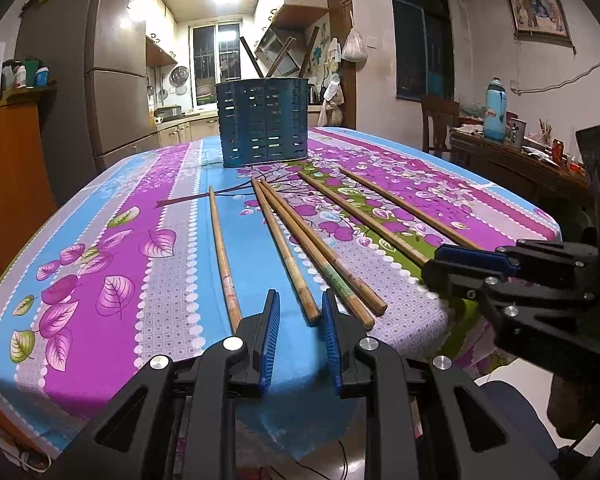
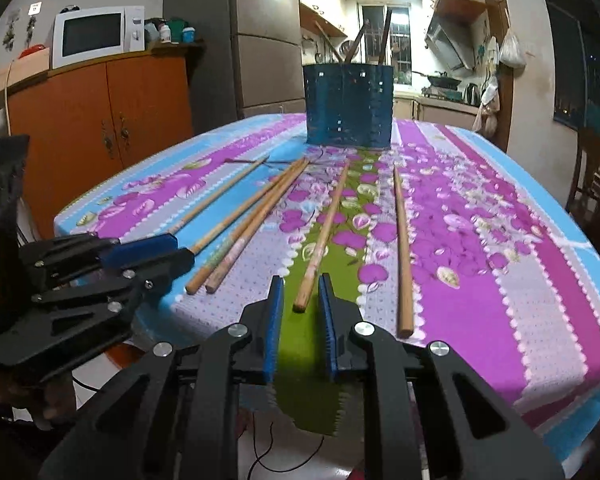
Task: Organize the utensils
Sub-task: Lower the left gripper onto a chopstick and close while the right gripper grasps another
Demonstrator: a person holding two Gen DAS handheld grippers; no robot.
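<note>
Several wooden chopsticks lie on the flowered tablecloth, pointing toward a blue slotted utensil holder at the far side, also in the right wrist view; a few utensils stand in it. My left gripper is open and empty, its blue pads on either side of the near end of one chopstick. My right gripper is open and empty, with the near end of another chopstick between its pads. The right gripper shows from the side in the left wrist view.
An orange cabinet with a microwave stands left of the table, beside a fridge. A side table with a blue thermos and a chair stand on the right. The near table edge lies just under both grippers.
</note>
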